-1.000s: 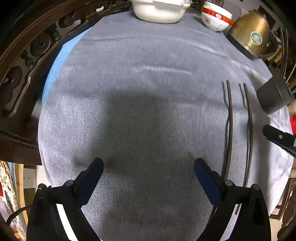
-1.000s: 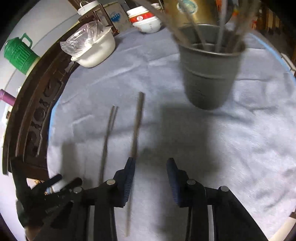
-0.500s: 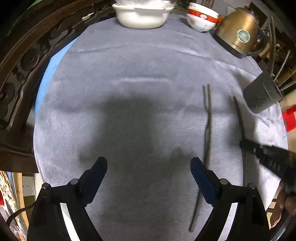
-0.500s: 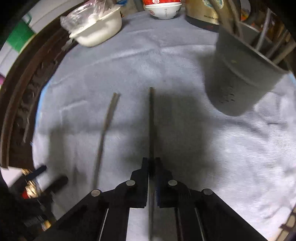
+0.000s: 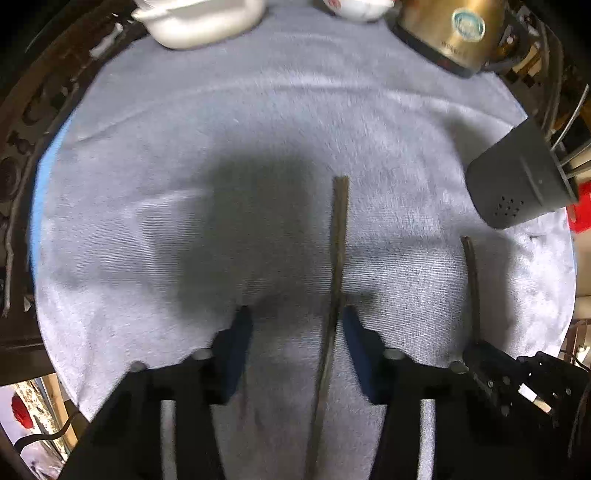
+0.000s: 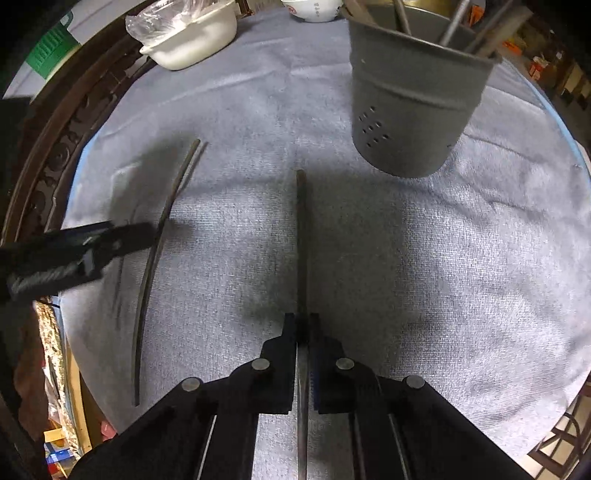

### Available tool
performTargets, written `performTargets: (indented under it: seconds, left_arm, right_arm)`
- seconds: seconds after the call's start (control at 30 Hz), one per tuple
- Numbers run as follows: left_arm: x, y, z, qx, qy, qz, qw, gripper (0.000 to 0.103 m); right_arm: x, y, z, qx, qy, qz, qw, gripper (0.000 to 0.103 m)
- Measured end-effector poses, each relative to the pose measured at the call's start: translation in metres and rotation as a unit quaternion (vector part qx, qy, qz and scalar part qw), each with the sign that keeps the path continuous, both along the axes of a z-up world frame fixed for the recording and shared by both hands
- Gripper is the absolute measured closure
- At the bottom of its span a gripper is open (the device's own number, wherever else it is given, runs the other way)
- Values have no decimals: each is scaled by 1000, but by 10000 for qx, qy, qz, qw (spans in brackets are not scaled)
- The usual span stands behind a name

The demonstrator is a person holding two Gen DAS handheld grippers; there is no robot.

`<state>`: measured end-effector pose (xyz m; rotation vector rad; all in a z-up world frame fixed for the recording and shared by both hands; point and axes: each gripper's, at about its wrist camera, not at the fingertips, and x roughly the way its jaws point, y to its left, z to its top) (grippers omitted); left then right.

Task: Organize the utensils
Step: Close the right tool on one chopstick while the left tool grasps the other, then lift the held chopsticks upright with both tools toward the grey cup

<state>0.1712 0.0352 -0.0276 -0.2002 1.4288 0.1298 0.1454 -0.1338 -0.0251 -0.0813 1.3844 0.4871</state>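
Observation:
Two dark chopsticks lie on the grey cloth. My left gripper [image 5: 297, 317] is open around the left chopstick [image 5: 338, 258], which runs between its fingers close to the right pad. My right gripper [image 6: 303, 325] is shut on the right chopstick [image 6: 301, 240], which points toward the grey utensil holder [image 6: 413, 110]. The holder stands upright with several utensils in it. In the right wrist view the left gripper [image 6: 92, 247] sits beside the left chopstick [image 6: 155, 251]. In the left wrist view the right gripper [image 5: 498, 369] grips the right chopstick [image 5: 472, 273].
A white dish [image 5: 199, 18] with plastic wrap, a red-and-white bowl [image 5: 354, 7] and a brass kettle [image 5: 454, 33] stand at the table's far edge. A carved dark wood rim [image 6: 55, 147] borders the round table on the left.
My left gripper moved right and forward over the left chopstick and narrowed around it. My right gripper closed on the right chopstick and stays shut on it.

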Motion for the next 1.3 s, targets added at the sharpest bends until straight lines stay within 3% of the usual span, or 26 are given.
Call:
performTargets:
  seconds: [0.07,0.13,0.37,0.43,0.5,0.73,0.77,0.83,1.0,1.13,1.3]
  left_arm:
    - [5,-3,-2,127,13,-48,9999,75]
    - [9,-7,-3,197,104,-165,9996,98]
    - [10,-6,-4,-15,339,-409,9986,96]
    - [11,-4,-4,-162,418,-396,9982,81]
    - [14,-2,-2,-156,375,-350,9986,74]
    - [21,-1,-3,-119,322,-382,9987,73]
    - [19,1,-1,-93,307,-387,9987,74]
    - [19,0,-1,31,253,-392,9989,98]
    - [8,16,-1,-338,140,-357,9987,98]
    - [-9,32,9,-654,-173,-139,9976,98]
    - [-37,51,51,-796,-1175,220,9896,98]
  right_arm:
    - [1,-4,0,61,34,11,10000,95]
    - [2,-7,0,105,74,29,9999,95]
    - [14,-2,-4,96,271,79,9996,94]
    - [19,2,-3,18,283,70,9996,94]
    - [20,7,0,-68,214,60,9997,94]
    - [38,21,-4,-298,199,-99,9993,94]
    - [41,25,-6,-365,191,-94,9991,94]
    - [45,32,-6,-432,139,-96,9989,94]
    - [47,37,-6,-433,129,-55,9990,96]
    - [35,25,2,-234,-36,-188,9995,97]
    - [13,-20,42,548,-642,-760,9935,97]
